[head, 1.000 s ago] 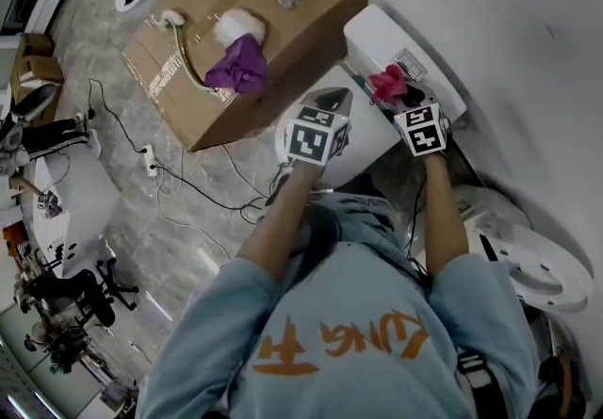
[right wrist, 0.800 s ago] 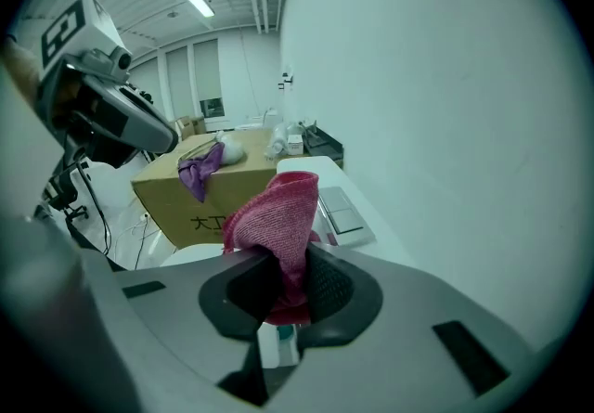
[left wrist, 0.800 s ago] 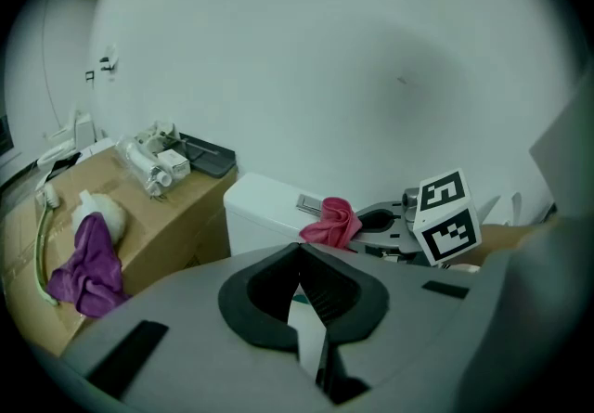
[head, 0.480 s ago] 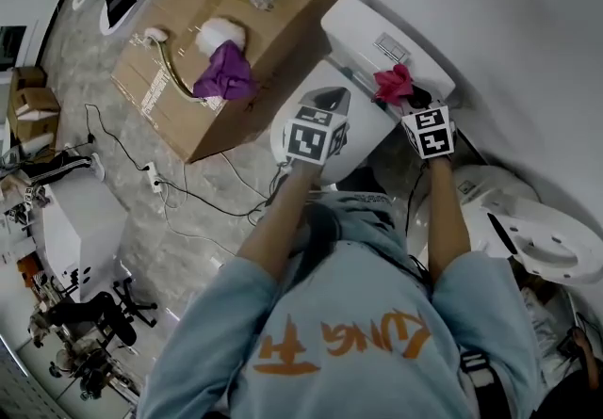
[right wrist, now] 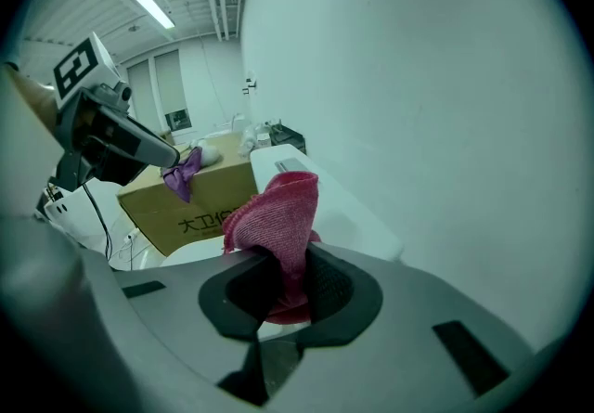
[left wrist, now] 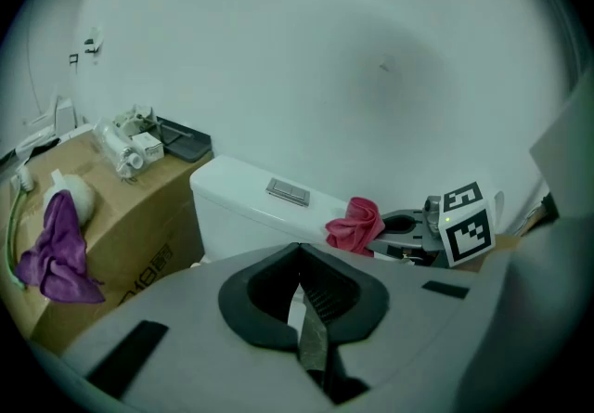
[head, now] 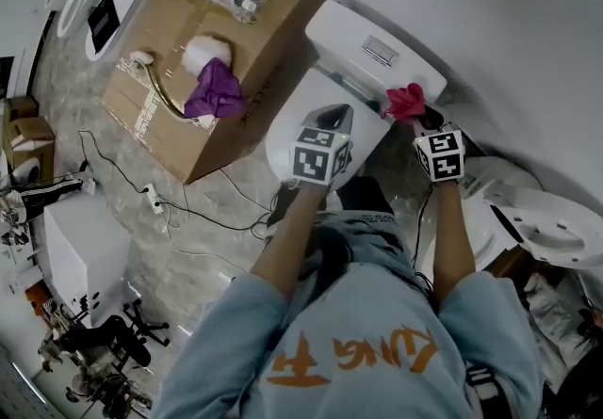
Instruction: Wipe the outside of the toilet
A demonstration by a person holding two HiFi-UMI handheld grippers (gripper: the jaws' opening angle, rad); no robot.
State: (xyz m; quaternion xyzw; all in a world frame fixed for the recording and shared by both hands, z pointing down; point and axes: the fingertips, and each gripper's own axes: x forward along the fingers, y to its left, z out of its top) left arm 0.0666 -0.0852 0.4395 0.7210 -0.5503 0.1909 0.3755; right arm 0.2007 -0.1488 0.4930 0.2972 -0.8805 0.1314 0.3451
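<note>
As right gripper [right wrist: 278, 281] pinches it, pink cloth [right wrist: 278, 216], beside toilet tank [head: 363, 45]

The toilet [head: 320, 125] is glossy white, with a silver-grey flush plate [head: 380, 50]. The cloth [right wrist: 278, 207] is deep pink-red with a fine knitted weave. The left gripper [left wrist: 299, 258] and right gripper [right wrist: 278, 267] are pale grey with black fingers [left wrist: 320, 295], and each marker cube [head: 318, 155] bears black-and-white squares (white at the borders). A purple rag [head: 215, 92] shows against a tan cardboard box [head: 264, 40] with black lettering. The floor [head: 179, 238] is grey marbled stone, streaked by black cables [head: 203, 191]. The person's top [head: 358, 379] is light blue with orange print.
</note>
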